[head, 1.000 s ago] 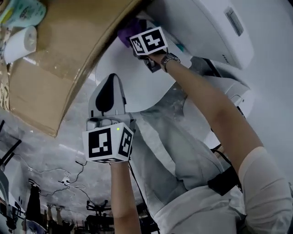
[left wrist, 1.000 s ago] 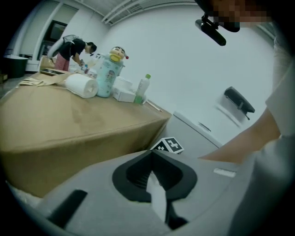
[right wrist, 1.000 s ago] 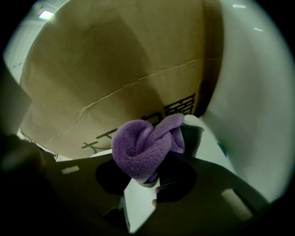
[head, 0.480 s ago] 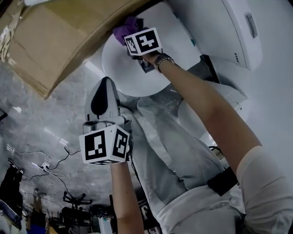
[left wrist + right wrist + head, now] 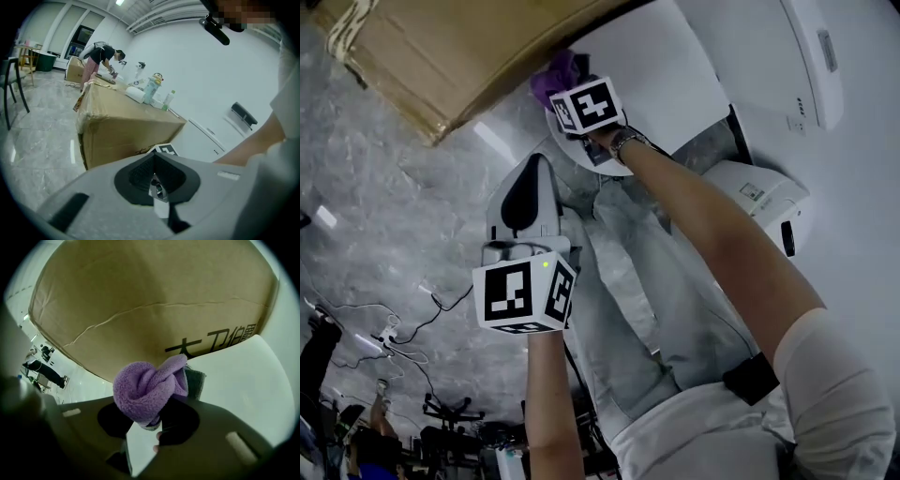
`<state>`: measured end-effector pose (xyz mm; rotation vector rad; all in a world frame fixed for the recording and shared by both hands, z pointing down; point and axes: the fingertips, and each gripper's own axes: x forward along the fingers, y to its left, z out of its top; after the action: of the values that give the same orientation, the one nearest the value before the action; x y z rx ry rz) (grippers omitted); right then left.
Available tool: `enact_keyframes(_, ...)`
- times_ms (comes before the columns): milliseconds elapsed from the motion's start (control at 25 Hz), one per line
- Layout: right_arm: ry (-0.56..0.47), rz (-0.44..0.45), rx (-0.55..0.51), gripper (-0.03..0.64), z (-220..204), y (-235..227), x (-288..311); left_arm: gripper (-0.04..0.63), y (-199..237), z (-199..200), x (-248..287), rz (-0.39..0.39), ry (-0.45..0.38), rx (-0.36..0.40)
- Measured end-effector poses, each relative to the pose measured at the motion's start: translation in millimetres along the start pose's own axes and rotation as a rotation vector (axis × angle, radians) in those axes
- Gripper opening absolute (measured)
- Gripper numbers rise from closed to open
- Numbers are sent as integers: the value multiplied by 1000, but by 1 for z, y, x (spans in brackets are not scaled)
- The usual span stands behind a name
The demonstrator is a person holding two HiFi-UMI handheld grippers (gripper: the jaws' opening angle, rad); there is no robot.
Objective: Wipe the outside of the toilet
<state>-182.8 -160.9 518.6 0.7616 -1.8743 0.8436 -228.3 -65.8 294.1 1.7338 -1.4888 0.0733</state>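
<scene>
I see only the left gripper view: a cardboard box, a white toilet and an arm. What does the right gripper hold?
Observer: The right gripper is shut on a bunched purple cloth.
Operator: Where is that cloth now?
Observer: In the head view it sits at the edge of the toilet, right beside the cardboard box. I cannot tell whether it presses on the white surface.

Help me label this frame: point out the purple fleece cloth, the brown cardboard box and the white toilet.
purple fleece cloth point(image 5: 147, 390), right gripper view, bunched middle.
brown cardboard box point(image 5: 154, 296), right gripper view, side face.
white toilet point(image 5: 661, 70), head view, smooth outer surface.
</scene>
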Motion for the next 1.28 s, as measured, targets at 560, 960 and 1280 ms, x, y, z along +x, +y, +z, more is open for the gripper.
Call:
enact_keyframes(560,7,290,-155,126,-25,16,-34,5,-39,-3,44,21,-16,0)
enact_keyframes(960,-20,37,-118,126,11,-207,-104,5,-114,4,105,53,-68,-68)
enact_keyframes(1280,-26,-110,-24,127,-4,-309,-116,5,-144,-19,122,53,-38,-33)
